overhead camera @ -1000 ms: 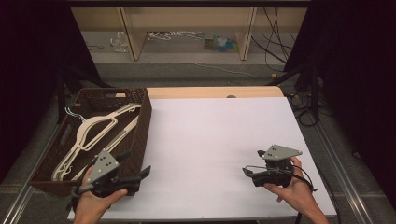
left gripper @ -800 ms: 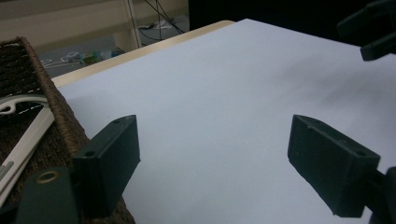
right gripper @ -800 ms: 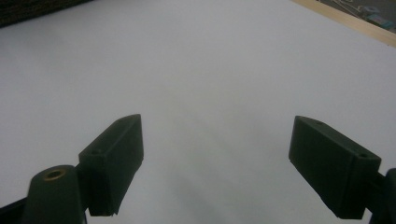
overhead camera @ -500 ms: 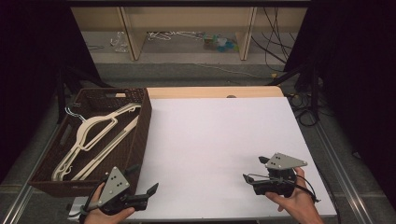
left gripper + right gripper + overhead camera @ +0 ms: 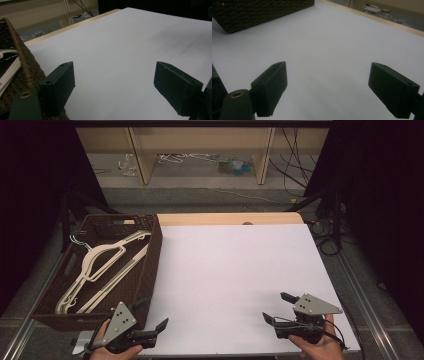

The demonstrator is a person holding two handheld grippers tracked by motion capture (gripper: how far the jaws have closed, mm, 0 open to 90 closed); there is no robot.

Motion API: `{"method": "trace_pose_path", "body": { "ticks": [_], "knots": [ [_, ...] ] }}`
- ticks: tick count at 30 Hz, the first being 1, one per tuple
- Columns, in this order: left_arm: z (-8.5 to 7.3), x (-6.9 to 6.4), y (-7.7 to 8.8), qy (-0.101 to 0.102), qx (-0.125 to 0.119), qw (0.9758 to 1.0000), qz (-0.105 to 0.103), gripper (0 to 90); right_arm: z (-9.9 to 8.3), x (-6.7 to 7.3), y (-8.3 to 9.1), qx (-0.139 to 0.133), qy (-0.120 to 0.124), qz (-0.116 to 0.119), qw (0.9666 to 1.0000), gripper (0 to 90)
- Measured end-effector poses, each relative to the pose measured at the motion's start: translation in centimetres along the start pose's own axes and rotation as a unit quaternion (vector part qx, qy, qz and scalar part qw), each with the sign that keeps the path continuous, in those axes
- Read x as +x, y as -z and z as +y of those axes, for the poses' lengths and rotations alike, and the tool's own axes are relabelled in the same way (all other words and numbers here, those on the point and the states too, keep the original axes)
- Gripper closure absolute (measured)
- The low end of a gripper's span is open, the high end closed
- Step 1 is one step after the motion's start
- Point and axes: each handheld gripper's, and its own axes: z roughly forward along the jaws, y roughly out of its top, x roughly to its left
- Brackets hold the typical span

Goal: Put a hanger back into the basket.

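**Wicker basket holds the hangers, both your grippers empty at the near edge**

Wicker basket (image 5: 150, 265) sits at the left of the white table (image 5: 230, 270), and in the high view its near rim is partly covered by your left hand (image 5: 107, 345) and left gripper (image 5: 152, 317). Your wrists are cut off by the bottom of that view. In the left gripper view the basket shows as just a woven corner (image 5: 22, 62) at the left, with a sliver of a cream hanger (image 5: 10, 72) inside; how many hangers lie stacked there is hard to make out.

The hangers (image 5: 100, 270) lie flat in the basket. Their long axis runs diagonally, from the near left corner to the far right one, with the thin wire hook (image 5: 77, 239) toward the far left wall.

Your left gripper stands wide, with nothing but bare table between its jaws. It is just beside the basket's near right corner and aims right and away from you. Your right gripper (image 5: 280, 307), in your right hand (image 5: 315, 347), is also spread wide and empty. It is well apart from the basket, near the table's right near corner, and faces left across the sheet.

Compared with half a second ago, your left gripper has turned a little toward the basket, and your right gripper has barely shifted. The hangers have not moved.
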Motion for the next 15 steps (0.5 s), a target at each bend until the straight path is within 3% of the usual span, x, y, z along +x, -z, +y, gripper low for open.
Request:
{"method": "trace_pose_path", "body": {
  "ticks": [5,8,13,15],
  "knots": [
    [0.08,0.27,0.33,0.008,-0.006,0.9999,0.005,17.0,-0.05,-0.24,0.26,-0.013,-0.006,-0.003,0.9999,16.1],
    [0.10,0.13,0.24,0.005,-0.012,0.9999,0.002,17.0,-0.04,-0.14,0.24,-0.022,0.001,-0.009,0.9997,16.1],
    [0.03,0.02,0.00,-0.003,-0.010,0.9999,-0.005,17.0,-0.01,-0.06,0.24,-0.031,-0.005,0.001,0.9995,16.2],
    [0.00,0.00,-0.02,-0.003,-0.009,0.9999,-0.006,17.0,-0.08,-0.12,0.25,-0.023,-0.004,-0.005,0.9997,16.2]
  ]
}}
